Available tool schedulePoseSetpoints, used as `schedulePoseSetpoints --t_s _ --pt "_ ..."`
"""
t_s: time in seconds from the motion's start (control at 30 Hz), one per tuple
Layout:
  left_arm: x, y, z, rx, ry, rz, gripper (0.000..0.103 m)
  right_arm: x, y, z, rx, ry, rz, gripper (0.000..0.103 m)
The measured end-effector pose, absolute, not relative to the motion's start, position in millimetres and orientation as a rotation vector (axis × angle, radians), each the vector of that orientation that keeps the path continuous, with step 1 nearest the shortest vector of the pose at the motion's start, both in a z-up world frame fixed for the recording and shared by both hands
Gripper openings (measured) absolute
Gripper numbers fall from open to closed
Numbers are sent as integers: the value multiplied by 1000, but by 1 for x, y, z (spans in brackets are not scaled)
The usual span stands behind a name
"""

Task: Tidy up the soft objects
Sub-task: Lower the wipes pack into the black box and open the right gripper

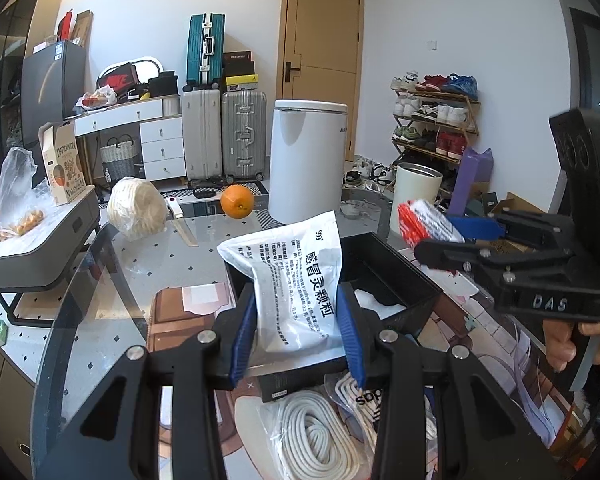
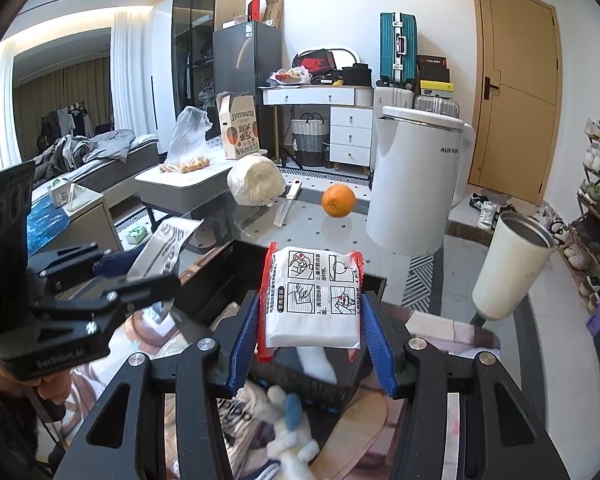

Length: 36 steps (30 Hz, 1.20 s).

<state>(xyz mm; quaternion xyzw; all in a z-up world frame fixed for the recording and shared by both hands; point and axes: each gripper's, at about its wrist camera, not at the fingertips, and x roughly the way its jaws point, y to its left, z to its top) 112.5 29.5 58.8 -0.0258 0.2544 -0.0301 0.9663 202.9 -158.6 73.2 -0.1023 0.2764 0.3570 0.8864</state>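
Soft white pouch [image 1: 296, 280] sitting pinched by its lower half between the blue pads of the left claw [image 1: 296, 320], hanging above the near left corner of the black box [image 1: 396, 276] on the tabletop [image 1: 100, 280]. Red-edged white packet [image 2: 314, 300] being squeezed side to side in the right claw [image 2: 314, 340], hovering over the same box, a little to the right of the pouch.

Judging the risks:
- Gripping slick film on a limp pouch, so probably risking a slide out of the pads on any quick tilt; the unsupported top already flopping to the left and likely dragging the rest after it
- Crowding both claws over one small box, so risking a knock between them, or one packet brushing the other loose
- Letting go over the rim instead of the open middle, and so sending a packet down among the bagged rope coil [image 1: 316, 432] on the near side
- Swinging the right claw wide and clipping the cream cup [image 2: 512, 264] standing to the right, probably tipping it

Seeming safest: lowering one at a time, well inside the walls, before spreading the pads
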Motion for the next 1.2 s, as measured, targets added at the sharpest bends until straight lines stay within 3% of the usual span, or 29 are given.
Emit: schedulePoseSetpoints --t_s 1.2 --pt "176 19 26 26 656 -69 38 271 -100 23 -403 730 751 50"
